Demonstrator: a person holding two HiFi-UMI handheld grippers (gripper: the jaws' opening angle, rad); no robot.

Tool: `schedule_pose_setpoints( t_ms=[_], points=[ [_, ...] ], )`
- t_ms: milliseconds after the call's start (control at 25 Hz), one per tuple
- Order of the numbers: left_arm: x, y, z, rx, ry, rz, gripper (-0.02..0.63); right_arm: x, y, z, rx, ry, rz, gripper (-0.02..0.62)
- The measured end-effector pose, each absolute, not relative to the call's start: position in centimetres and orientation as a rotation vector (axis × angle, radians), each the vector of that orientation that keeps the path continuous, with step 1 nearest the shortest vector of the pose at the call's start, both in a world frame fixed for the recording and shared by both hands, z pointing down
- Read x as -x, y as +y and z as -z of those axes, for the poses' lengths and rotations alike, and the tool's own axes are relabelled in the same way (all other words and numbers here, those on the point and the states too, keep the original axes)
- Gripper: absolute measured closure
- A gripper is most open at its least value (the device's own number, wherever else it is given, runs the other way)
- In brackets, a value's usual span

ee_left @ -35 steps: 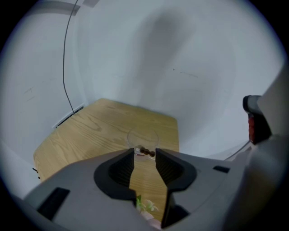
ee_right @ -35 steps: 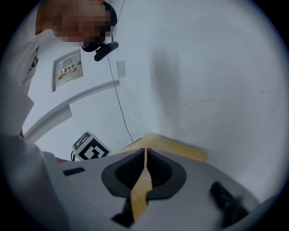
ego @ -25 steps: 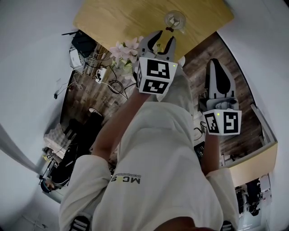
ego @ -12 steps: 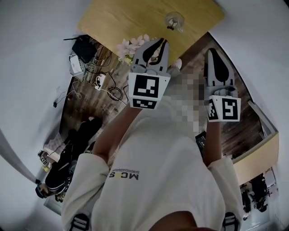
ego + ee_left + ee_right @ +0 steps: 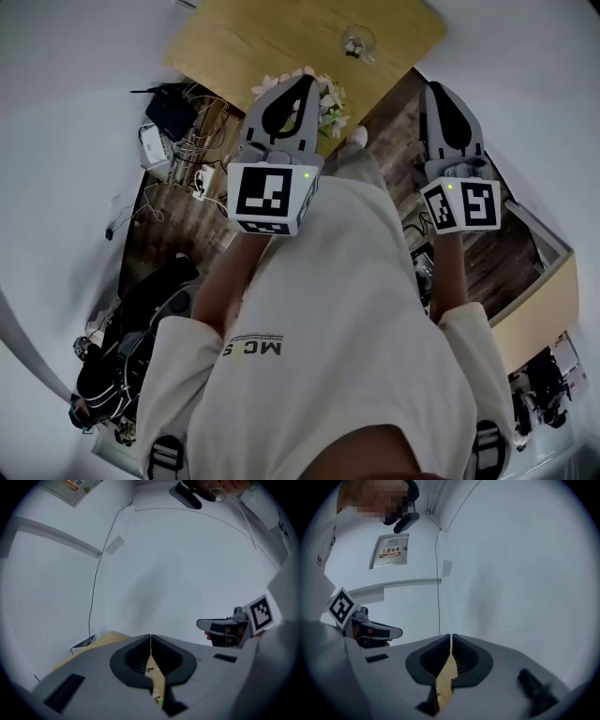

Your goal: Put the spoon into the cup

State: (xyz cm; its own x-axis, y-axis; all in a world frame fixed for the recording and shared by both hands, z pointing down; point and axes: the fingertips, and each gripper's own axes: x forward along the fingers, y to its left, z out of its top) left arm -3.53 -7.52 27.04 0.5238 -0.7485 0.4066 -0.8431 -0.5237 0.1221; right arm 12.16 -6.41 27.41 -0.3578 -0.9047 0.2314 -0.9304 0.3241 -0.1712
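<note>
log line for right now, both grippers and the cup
left gripper: shut, empty | right gripper: shut, empty | cup: on table, apart from both grippers | spoon: not made out

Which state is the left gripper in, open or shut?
Shut. In its own view, the left gripper has its jaws meeting along a thin seam, with nothing between them.

Layout, referenced to table (image 5: 253, 47).
On the table's right part: cup (image 5: 357, 42); flowers (image 5: 330, 96) at its near edge; my left gripper (image 5: 302, 84) over that edge, my right gripper (image 5: 439, 92) off its right corner; cables (image 5: 202, 141) left, on floor (image 5: 178, 216).
</note>
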Motion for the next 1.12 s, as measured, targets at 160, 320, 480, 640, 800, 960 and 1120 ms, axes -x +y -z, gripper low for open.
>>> schedule_pose_setpoints(
  t_ms=[160, 320, 480, 640, 800, 960, 1120],
  points=[
    [5.8, -6.9, -25.8, -2.458, -1.364, -0.385, 0.591, -10.3, -5.4, -26.6, -1.640, -2.511, -0.405, 0.561],
    [7.2, -6.2, -26.0, -2.454, -1.375, -0.380, 0.591, -8.7, -4.6, -26.6, -1.596, -2.528, -0.418, 0.561],
    [8.3, -5.8, -26.8, -2.439, -1.383, -0.405, 0.591, -7.3, -4.6, -27.2, -1.611, -2.533, -0.455, 0.561],
    [9.4, -5.6, -27.0, -2.414, -1.412, -0.407, 0.591, -6.1, -4.9, -27.0, -1.545, -2.554, -0.424, 0.561],
    [9.4, -5.4, -27.5, -2.404, -1.397, -0.430, 0.591, -5.1, -4.9, -26.9, -1.449, -2.602, -0.452, 0.561],
    [8.3, -5.0, -27.9, -2.425, -1.360, -0.452, 0.591, -4.4, -4.0, -26.9, -1.340, -2.613, -0.408, 0.561],
    [7.6, -4.6, -27.4, -2.432, -1.352, -0.429, 0.591, -5.2, -3.3, -27.1, -1.360, -2.598, -0.424, 0.561]
  ],
)
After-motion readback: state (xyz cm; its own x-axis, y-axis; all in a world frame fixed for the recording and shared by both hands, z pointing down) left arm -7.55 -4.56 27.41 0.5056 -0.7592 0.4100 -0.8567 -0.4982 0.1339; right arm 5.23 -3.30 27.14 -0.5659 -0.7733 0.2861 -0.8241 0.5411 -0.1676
